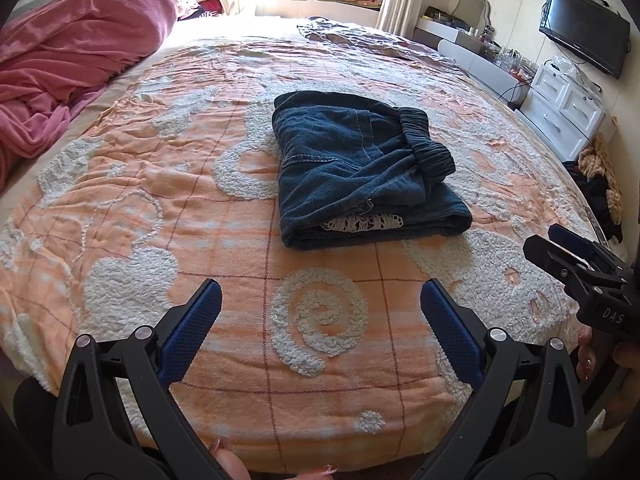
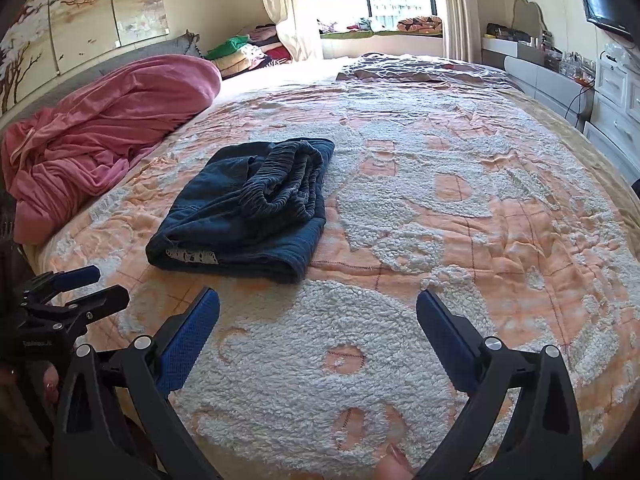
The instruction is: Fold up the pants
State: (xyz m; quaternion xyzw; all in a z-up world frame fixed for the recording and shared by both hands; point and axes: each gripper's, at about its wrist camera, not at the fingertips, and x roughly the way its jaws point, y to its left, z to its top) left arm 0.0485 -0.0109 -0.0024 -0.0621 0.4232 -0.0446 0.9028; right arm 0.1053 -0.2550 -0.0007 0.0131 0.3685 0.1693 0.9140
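The dark blue pants point(image 1: 360, 168) lie folded in a compact bundle on the orange and white bedspread point(image 1: 160, 208), elastic waistband on top and a bit of white lace showing at the near edge. They also show in the right wrist view point(image 2: 248, 208). My left gripper point(image 1: 320, 300) is open and empty, held above the bedspread in front of the pants. My right gripper point(image 2: 318, 308) is open and empty, to the right of the pants and nearer the bed's edge. Neither gripper touches the pants.
A pink duvet point(image 1: 76, 64) is heaped at the left by the headboard. A grey cloth point(image 2: 420, 66) lies at the far end of the bed. White drawers point(image 1: 560, 108), a TV point(image 1: 584, 28) and a dressing table stand along the right wall.
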